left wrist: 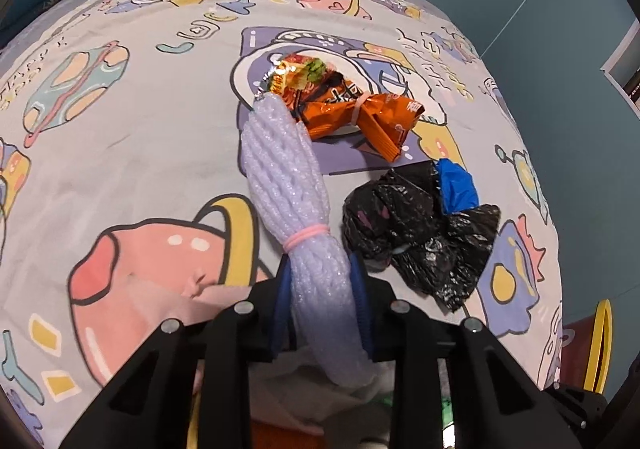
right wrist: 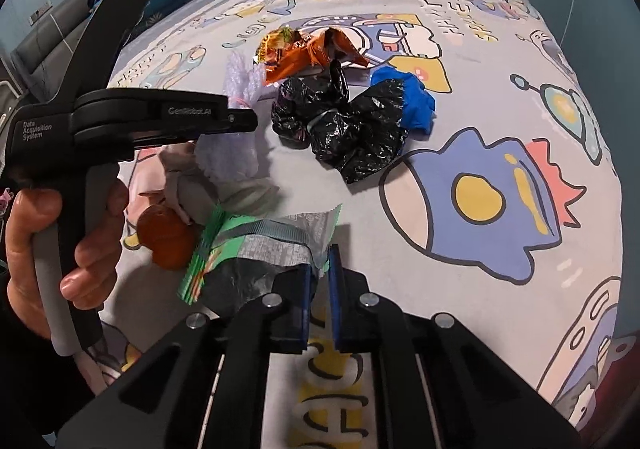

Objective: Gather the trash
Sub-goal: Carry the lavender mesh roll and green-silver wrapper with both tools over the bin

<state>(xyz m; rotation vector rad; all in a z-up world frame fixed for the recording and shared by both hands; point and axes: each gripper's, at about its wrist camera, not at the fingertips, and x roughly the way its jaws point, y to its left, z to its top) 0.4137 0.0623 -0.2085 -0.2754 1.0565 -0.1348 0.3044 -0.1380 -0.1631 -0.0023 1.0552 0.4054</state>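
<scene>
Spread across both views: a wide bed under a pale cartoon-print sheet [left wrist: 132, 145], carrying all the trash. Judged roughly at the midpoint, with two pieces in hand and at least three loose. Largest of the loose pieces: a crumpled black plastic bag cinched at the middle [left wrist: 416, 237], lying right of centre, with a small wad of blue plastic [left wrist: 456, 187] touching its far edge. Just beyond those, an orange foil snack wrapper tied with a pale band [left wrist: 344, 105], far centre on the sheet, untouched. Already secured: a long white foam net sleeve bound by a pink rubber band [left wrist: 288, 185], pinched near its lower end by the left gripper [left wrist: 320, 305], blue pads pressed against either side, its far tip reaching up to the orange wrapper. Also secured: a flat silver-and-green foil packet [right wrist: 276, 245], nipped at its right corner by the right gripper [right wrist: 319, 301], pads nearly together on the thin foil. Near left of that packet, a small round orange-brown object [right wrist: 166, 237] and some pale crumpled material, too unclear to name. No bin or collecting bag identifiable in either view, so no telling where the held pieces go. Left to do, as judged: dropping off both held pieces, then fetching the black bag, blue wad and orange wrapper.
</scene>
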